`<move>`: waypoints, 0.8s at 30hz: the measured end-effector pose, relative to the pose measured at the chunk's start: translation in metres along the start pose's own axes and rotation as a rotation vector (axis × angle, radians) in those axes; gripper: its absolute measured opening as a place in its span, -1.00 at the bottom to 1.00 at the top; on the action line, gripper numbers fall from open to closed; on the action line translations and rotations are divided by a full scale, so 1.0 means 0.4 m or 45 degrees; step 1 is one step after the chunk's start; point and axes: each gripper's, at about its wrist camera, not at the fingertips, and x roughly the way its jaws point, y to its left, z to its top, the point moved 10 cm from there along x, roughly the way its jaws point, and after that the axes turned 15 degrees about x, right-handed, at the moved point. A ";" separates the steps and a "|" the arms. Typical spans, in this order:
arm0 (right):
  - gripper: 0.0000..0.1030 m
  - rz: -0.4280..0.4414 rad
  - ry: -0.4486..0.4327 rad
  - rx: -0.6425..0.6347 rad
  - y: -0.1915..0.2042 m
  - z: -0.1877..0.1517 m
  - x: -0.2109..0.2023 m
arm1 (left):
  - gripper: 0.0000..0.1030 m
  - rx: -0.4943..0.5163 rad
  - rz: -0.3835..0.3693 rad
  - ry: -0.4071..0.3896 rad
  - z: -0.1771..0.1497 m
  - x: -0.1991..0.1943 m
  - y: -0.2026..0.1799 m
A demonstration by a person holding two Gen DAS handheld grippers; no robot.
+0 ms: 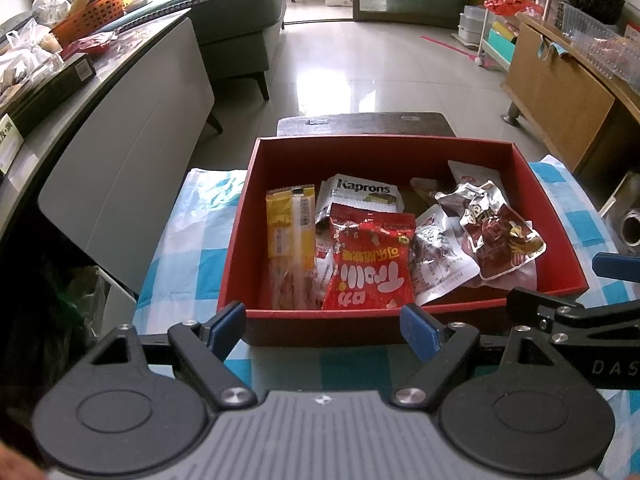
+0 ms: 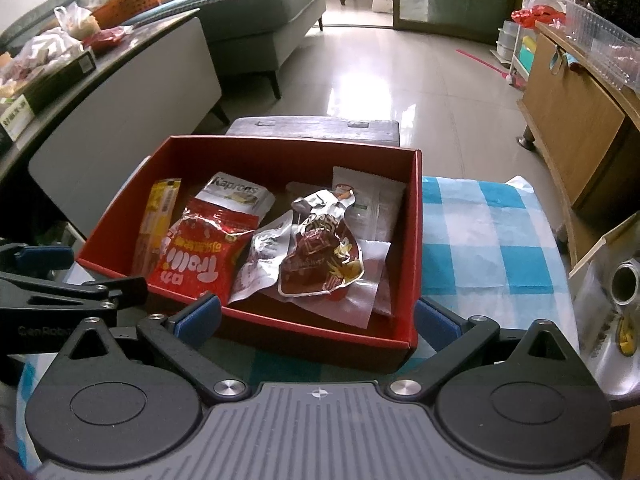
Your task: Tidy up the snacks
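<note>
One red box (image 1: 400, 148) sits here. It holds one yellow stick pack (image 1: 290, 232), one red Trolli bag (image 1: 370, 264) and one Kaprons packet (image 1: 362, 194). Several foil and white packets overlap beside them, uncountable.

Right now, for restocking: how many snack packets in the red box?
7: yellow left, Kaprons behind Trolli, silver-white centre, dark-red foil right, brown and white sachets rear; others possibly hidden.

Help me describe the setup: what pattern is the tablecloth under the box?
Blue and white checks on the tablecloth, clearest in the right wrist view.
</note>
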 end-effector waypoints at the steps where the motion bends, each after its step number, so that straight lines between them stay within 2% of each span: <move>1: 1.00 0.001 0.000 0.002 -0.001 -0.001 -0.001 | 0.54 0.000 0.000 0.001 -0.004 -0.001 0.000; 24: 1.00 -0.006 0.009 0.011 -0.004 -0.050 -0.033 | 0.54 0.017 -0.026 0.027 -0.066 -0.025 -0.019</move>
